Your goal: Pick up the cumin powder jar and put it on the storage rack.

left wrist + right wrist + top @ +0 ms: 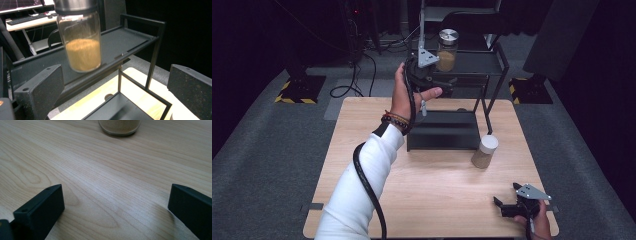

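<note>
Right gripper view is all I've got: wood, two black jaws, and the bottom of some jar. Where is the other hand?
Observer: Up at a black rack behind the table; the left gripper is raised to its top shelf.
Operator: Is anything on that shelf?
Observer: A glass jar with a silver lid, partly filled with brown powder. The left gripper's jaws stand open in front of it, not touching.
Operator: And the jar I see?
Observer: A white-lidded jar, standing on the table beside the rack's lower tray, ahead of the open right gripper.
</note>
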{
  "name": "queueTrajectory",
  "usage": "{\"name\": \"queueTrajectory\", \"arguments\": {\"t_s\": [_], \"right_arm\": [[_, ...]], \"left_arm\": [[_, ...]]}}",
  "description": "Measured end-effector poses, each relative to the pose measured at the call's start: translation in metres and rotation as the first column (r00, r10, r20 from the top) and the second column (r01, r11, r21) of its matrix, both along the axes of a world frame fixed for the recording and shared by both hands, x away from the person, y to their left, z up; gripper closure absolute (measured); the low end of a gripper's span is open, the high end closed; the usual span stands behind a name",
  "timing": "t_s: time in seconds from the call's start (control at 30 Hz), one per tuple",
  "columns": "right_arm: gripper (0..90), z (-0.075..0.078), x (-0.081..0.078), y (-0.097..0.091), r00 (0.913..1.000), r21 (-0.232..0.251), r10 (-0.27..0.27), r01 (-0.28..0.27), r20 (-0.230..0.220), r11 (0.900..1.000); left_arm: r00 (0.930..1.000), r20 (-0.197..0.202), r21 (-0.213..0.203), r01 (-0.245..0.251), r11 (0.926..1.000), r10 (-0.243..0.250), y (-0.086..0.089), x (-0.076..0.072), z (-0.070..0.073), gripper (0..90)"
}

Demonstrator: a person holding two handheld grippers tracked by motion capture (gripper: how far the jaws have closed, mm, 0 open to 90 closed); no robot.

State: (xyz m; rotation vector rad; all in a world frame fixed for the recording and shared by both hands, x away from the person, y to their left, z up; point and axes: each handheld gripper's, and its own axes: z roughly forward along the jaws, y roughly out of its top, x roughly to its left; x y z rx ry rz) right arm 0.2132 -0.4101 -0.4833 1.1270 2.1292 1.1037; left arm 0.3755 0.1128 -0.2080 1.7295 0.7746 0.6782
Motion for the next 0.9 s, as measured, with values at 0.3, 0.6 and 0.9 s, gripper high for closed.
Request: {"name": "queueTrajectory", "arguments": {"t_s": [0.3, 0.6, 0.9], "right_arm": [[0.0, 0.000, 0.000, 0.000, 1.0000, -0.001, 0.000, 0.000, 0.001, 1.0000], [0.0, 0.000, -0.001, 0.000, 1.0000, -0.004, 0.003, -0.003, 0.006, 1.0000], [0.0, 0.000, -0.001, 0.000, 0.9999, -0.006, 0.007, -0.007, 0.008, 1.0000]], "left_arm": [[0.9991, 0.036, 0.001, 0.022, 0.9998, -0.022, 0.014, -0.018, -0.033, 1.4], [0.9989, 0.014, 0.018, 0.046, 0.9988, -0.046, 0.028, -0.035, -0.062, 2.1], [0.9989, -0.005, 0.024, 0.046, 0.9987, -0.046, 0.043, -0.053, -0.100, 2.3]]}}
